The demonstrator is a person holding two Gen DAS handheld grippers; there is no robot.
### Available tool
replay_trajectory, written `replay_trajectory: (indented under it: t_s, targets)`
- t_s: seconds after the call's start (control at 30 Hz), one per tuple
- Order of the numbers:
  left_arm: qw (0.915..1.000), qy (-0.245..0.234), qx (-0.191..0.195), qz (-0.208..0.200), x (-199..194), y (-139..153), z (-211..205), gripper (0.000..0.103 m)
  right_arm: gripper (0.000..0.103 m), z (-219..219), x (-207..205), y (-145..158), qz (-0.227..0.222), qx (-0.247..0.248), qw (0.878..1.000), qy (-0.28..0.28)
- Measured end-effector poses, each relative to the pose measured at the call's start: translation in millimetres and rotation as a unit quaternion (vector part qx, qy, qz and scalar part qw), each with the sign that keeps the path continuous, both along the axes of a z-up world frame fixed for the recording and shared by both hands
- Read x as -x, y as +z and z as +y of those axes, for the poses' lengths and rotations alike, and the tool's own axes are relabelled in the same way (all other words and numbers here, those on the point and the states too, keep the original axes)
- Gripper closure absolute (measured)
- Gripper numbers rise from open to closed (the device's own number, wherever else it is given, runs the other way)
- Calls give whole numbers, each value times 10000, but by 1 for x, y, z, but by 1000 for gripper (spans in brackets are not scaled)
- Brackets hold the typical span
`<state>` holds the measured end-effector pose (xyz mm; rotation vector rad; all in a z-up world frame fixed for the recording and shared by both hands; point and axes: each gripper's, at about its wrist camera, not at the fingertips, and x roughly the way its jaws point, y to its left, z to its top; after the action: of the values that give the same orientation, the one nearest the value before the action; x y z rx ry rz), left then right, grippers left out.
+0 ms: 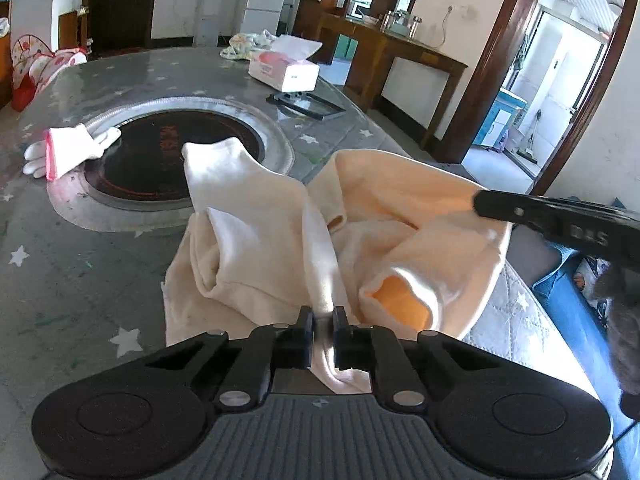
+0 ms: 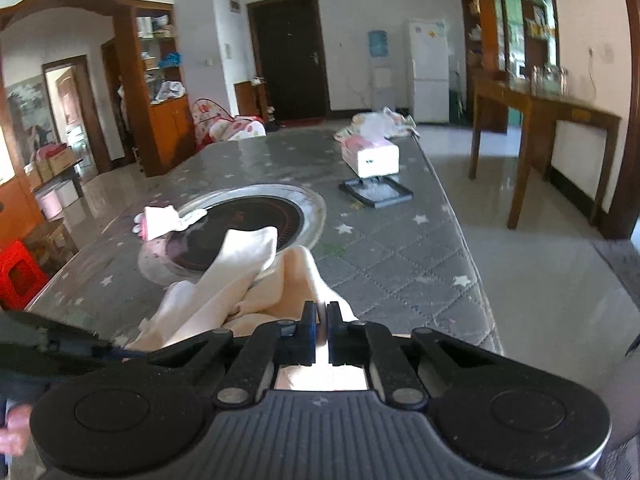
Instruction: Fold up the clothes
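A: Where do we stand with the garment (image 1: 280,216)?

B: Hardly begun, we would judge. It lies bunched at the near edge of the tabletop (image 1: 80,272), one sleeve end thrown forward onto the round dark hob plate (image 1: 160,160), the rest heaped in loose rolls. No flat panel, no clean crease that we can see.

A: And our grip?

B: Our left gripper (image 1: 323,320) has its fingers nearly together, pinching a narrow ridge of the cream cloth that runs up between them. Our right gripper (image 2: 322,312) is likewise pinched tight, with pale fabric showing between and beneath the fingers. In the left view its black body reaches in over the far side of the heap.

A: So we hold it at two points, side by side?

B: Yes, near each other along the close edge. What is left, as we judge it: spread it flat, then make every fold.

A: What is the stuff like?

B: Soft and thick, fleecy, cream outside and warmer orange where the openings gape. It sags in rounded folds. The tabletop cover is grey, quilted in diamonds, with white stars, under a glossy sheet. White gloves (image 1: 68,152) with a pink cuff lie on the metal ring of the hob plate, and a tissue pack (image 1: 284,72) sits well beyond.
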<state>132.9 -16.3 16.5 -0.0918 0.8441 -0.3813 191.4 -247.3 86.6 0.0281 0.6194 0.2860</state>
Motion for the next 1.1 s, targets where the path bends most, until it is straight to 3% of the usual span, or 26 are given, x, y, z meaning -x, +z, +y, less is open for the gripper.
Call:
replay_trajectory:
  t_s: [0.27,0.53,0.7,1.0,1.1]
  targets:
    - [9992,90,55,-399,36,31,19,94,99,-4,51,25,-303,15,9992,275]
    - [9973,115,191,-698,100,62,48,94,99,-10,115,50,-545,-21,9961,698]
    - [9972,57,241,-706,141,64,64,94,99,-12,153,43,-195,0,9934,1131]
    - [9993,-308,214,-70,195,32,79,94,99,4,214,11,778,308,9763,1995]
    - [9990,-377,179,128,203,22,83,94,94,9,224,8,928,430,9704,2188]
